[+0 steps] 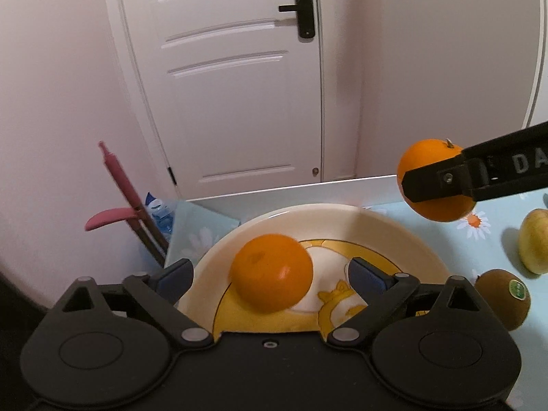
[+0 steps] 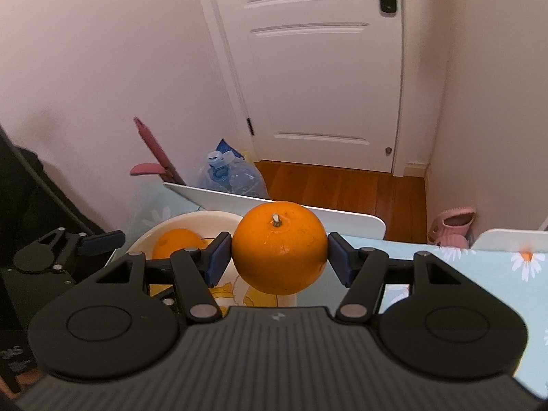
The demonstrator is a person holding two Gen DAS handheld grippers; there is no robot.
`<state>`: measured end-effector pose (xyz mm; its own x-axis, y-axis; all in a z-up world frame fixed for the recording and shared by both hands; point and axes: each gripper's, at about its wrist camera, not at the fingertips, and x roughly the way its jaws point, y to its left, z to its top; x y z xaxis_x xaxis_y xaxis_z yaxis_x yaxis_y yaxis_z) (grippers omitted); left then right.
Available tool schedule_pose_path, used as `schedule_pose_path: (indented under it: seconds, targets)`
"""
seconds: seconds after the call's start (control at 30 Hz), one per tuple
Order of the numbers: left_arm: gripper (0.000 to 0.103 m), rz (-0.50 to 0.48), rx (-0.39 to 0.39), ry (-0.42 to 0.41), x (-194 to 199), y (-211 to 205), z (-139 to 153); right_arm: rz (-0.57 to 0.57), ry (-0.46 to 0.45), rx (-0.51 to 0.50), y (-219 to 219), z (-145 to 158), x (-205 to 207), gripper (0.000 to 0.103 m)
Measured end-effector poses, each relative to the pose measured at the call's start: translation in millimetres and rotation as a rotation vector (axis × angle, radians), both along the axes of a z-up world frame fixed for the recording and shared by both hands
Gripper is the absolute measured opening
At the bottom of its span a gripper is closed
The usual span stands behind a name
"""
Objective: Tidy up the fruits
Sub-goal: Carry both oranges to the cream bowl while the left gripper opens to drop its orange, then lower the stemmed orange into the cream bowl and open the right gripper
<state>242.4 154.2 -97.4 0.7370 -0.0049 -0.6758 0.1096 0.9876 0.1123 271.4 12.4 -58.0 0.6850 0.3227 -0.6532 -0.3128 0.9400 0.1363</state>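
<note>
I see one orange (image 2: 279, 246) pinched between the right gripper (image 2: 278, 257) pads, stem up, mid-frame in the right wrist view, held off the table just right of the plate (image 1: 394, 236). A second orange (image 1: 271, 271) sits on the plate, between the spread fingers of the left gripper (image 1: 269, 275); those grip nothing. In the left wrist view, a kiwi (image 1: 503, 299) and a yellow fruit (image 1: 534, 243) lie at the right edge on the daisy tablecloth (image 1: 493, 205). White door (image 1: 226, 78) behind.
</note>
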Motion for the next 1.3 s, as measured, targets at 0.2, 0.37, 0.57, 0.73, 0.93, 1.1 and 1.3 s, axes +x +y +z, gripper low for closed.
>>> schedule_pose_path:
  seconds: [0.2,0.37,0.57,0.73,0.93,1.1,1.3]
  targets:
    - [0.099,0.070,-0.024,-0.003,-24.6,11.7,12.9,0.088,0.002,-0.044,12.0,-3.1,2.8,0.076]
    - [0.099,0.122,-0.023,-0.003,-43.3,17.7,18.1,0.164,0.015,-0.087,26.6,-15.9,7.0,0.076]
    - [0.099,0.167,-0.034,0.001,-62.9,20.5,23.2,0.247,0.011,-0.172,46.7,-40.2,13.8,0.076]
    - [0.099,0.201,-0.047,0.003,-72.3,21.7,24.5,0.302,0.002,-0.194,57.3,-51.3,16.6,0.076]
    - [0.099,0.217,-0.049,0.007,-78.4,21.8,23.2,0.307,-0.072,-0.197,60.3,-43.8,9.2,0.103]
    - [0.099,0.211,-0.045,0.004,-81.1,18.0,26.0,0.276,-0.092,-0.160,48.5,-27.2,-0.3,0.103]
    - [0.099,0.203,-0.035,-0.022,-87.5,14.6,38.4,0.246,-0.102,-0.132,38.6,-7.8,-20.5,0.103]
